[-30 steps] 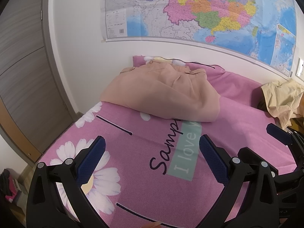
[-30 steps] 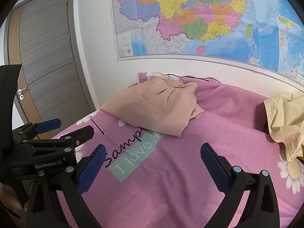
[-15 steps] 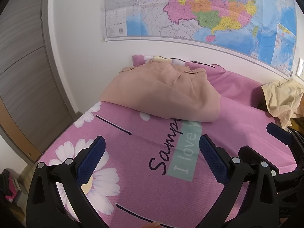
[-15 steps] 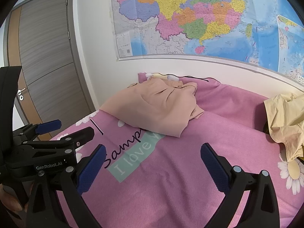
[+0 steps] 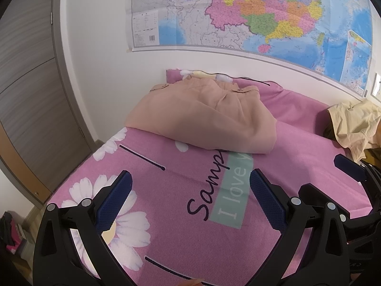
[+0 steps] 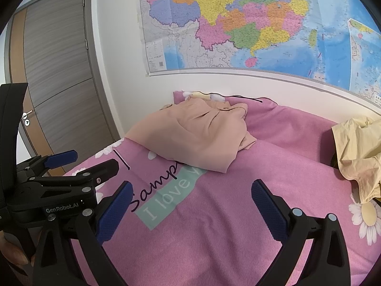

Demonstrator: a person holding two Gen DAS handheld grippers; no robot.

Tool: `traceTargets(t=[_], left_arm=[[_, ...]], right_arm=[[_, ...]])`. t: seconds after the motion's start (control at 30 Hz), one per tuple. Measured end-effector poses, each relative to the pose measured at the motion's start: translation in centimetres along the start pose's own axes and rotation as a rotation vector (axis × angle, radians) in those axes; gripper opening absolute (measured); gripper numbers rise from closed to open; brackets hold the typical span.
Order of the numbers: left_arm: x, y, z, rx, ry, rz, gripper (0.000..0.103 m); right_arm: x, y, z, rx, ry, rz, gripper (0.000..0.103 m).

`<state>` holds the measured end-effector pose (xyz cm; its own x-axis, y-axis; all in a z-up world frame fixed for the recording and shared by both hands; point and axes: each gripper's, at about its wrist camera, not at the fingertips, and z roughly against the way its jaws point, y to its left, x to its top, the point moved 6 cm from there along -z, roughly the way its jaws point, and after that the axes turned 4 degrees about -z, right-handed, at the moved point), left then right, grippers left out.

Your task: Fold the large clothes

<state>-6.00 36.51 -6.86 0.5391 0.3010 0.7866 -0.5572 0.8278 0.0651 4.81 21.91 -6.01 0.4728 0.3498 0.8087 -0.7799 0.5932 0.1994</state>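
Note:
A folded peach garment lies at the far end of the pink bed, near the wall; it also shows in the right wrist view. A crumpled pale yellow garment lies at the bed's right side, and in the right wrist view. My left gripper is open and empty, held above the bed's near part. My right gripper is open and empty, beside the left one. The left gripper's body shows at the left of the right wrist view.
A large wall map hangs above the bed. A grey and wood door stands at the left. The bed cover carries daisies and a teal text patch. Some items sit on the floor at the lower left.
Both views have shifted very slightly; the grippers stay open and the garments have not moved.

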Motion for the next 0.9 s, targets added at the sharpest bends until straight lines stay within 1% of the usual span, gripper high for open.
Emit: traceTargets(t=[0.47,0.77,0.9], left_arm=[[0.25,0.07,0.02,0.003,-0.011,0.003,0.098],[0.32,0.02,-0.05,-0.013,-0.028,-0.009,0.097],[0.04,0.16,-0.22,-0.015,-0.007,0.013,0.097]], right_arm=[[0.08,0.2,0.07,-0.002,0.0,-0.001,0.097],[0.02,0.04,0.0,-0.002,0.0,-0.007,0.097],[-0.01,0.05,0.09,-0.002,0.002,-0.008,0.097]])
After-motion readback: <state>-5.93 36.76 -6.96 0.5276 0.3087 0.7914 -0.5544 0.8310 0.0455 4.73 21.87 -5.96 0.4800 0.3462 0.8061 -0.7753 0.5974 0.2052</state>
